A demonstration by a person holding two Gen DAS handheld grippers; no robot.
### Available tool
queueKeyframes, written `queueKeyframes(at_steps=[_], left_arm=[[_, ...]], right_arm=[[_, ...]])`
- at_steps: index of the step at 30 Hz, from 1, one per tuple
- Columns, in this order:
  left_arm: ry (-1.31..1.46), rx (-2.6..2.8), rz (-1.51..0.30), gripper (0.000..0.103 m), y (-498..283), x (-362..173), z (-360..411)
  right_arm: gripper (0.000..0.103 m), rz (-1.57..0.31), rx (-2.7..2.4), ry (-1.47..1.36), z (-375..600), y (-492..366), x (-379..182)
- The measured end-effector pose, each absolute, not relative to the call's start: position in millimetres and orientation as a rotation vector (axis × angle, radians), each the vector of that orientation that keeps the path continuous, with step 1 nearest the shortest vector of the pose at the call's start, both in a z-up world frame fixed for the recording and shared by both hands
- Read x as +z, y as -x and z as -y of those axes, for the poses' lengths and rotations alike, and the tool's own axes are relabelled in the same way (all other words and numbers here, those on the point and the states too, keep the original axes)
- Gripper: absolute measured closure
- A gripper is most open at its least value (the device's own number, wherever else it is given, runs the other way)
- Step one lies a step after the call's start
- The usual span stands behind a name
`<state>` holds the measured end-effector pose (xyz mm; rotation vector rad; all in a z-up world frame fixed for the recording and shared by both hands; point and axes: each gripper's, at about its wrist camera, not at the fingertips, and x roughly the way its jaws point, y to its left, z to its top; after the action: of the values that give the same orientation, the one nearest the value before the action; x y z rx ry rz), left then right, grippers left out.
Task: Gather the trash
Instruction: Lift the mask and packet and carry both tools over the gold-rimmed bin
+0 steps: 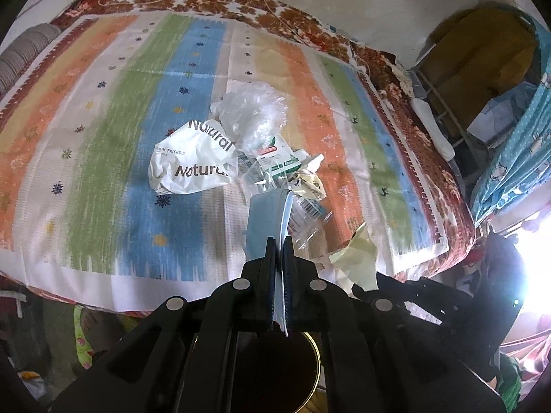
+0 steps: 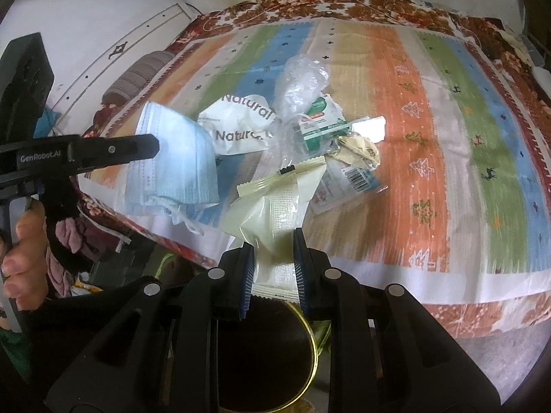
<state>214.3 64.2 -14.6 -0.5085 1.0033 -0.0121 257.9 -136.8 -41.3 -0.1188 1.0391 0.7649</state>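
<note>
A pale blue face mask (image 2: 175,158) is being pinched between the closed jaws of the left gripper (image 1: 279,241) and is being held in the air over the near left edge of the bed; its folded body (image 1: 267,220) and loose white ear loops are hanging clear of the cloth. A cream plastic wrapper (image 2: 272,213) is being clamped by the right gripper (image 2: 273,237), whose jaws are being kept narrowly apart by the crumpled film between them; the wrapper is being held up just right of the mask, over the near edge of the bed.

Farther in, the remaining trash is lying in a heap near the middle of the striped bedspread (image 2: 430,158). A crumpled white bag printed "Natural" (image 1: 194,158) is lying at the left of the heap, a wad of clear plastic (image 1: 251,110) on its far side, a green and white carton (image 1: 279,161) touching both, and a clear packet with a barcode label (image 2: 358,175) at the near right.

A round tin with a gold rim (image 2: 275,354) is being seen below both grippers, near the bed's edge. A hand (image 2: 24,258) is being seen at the far left on the left gripper's handle.
</note>
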Motion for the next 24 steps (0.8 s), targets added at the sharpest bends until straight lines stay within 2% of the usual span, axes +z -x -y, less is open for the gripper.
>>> queueKeyframes(at_steps=[24], left_arm=[[0.532, 0.002, -0.968, 0.1, -152.4, -11.0, -44.7]], right_arm=[[0.083, -0.999, 0.781, 0.154, 153.6, -181.2, -43.4]])
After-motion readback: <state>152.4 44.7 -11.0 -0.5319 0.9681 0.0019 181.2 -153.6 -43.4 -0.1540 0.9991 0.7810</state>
